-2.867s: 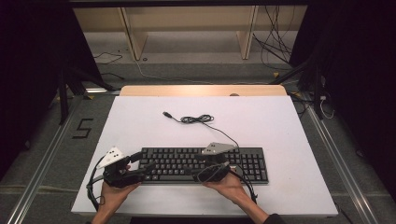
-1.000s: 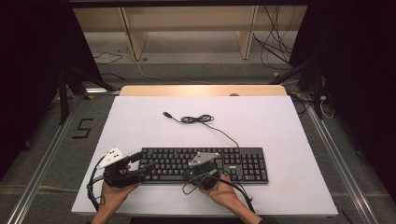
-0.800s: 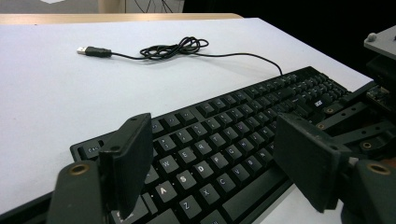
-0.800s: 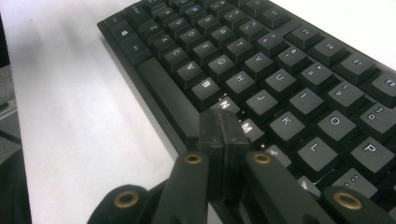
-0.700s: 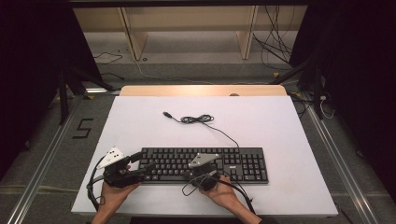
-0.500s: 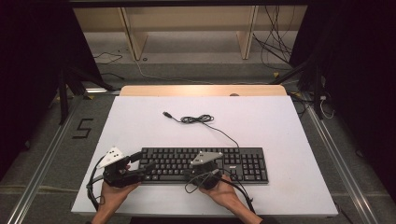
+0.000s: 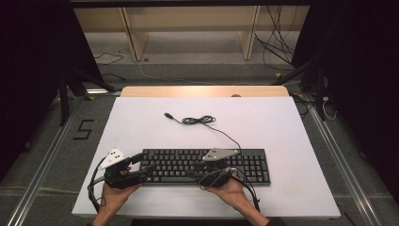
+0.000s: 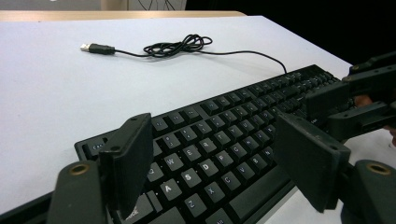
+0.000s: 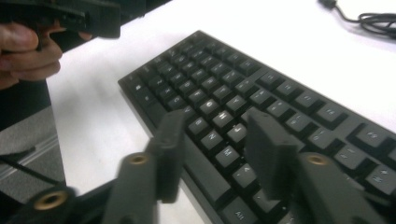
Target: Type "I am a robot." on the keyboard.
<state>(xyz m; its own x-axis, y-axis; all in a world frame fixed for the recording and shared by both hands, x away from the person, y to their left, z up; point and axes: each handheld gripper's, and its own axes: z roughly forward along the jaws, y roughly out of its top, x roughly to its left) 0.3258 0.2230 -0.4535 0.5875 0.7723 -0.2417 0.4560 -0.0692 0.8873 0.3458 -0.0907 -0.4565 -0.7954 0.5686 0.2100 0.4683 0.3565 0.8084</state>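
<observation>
On the near half of the white table (image 7: 141, 127): the black keyboard (image 7: 188, 162) lies flat, its long side parallel to the table's front edge.
Keyboard cable (image 7: 226, 134): runs from the keyboard's far edge to a loose coil (image 7: 197, 120), then ends in a USB plug (image 7: 167, 115) resting on the bare table top, well apart from the keys.
My left gripper (image 7: 143, 167): held at the keyboard's left end, pointing along the key rows towards my other hand.
Left jaws: spread wide in the left gripper view; the letter keys around A, S and D show in the gap between them. The left-hand jaw sits low over the left-edge keys; I cannot tell whether it touches them.
My right gripper (image 7: 201, 165): held over the middle of the keyboard, near its front edge, pointing left.
Right jaws: parted, with a narrower gap than my left pair; they hover above the bottom letter row and the space bar (image 9: 201, 170), pinching nothing.
My left hand (image 7: 113, 195): wraps its gripper body from below, at the table's front edge.
My right hand (image 7: 230, 190): likewise, just before the keyboard.
</observation>
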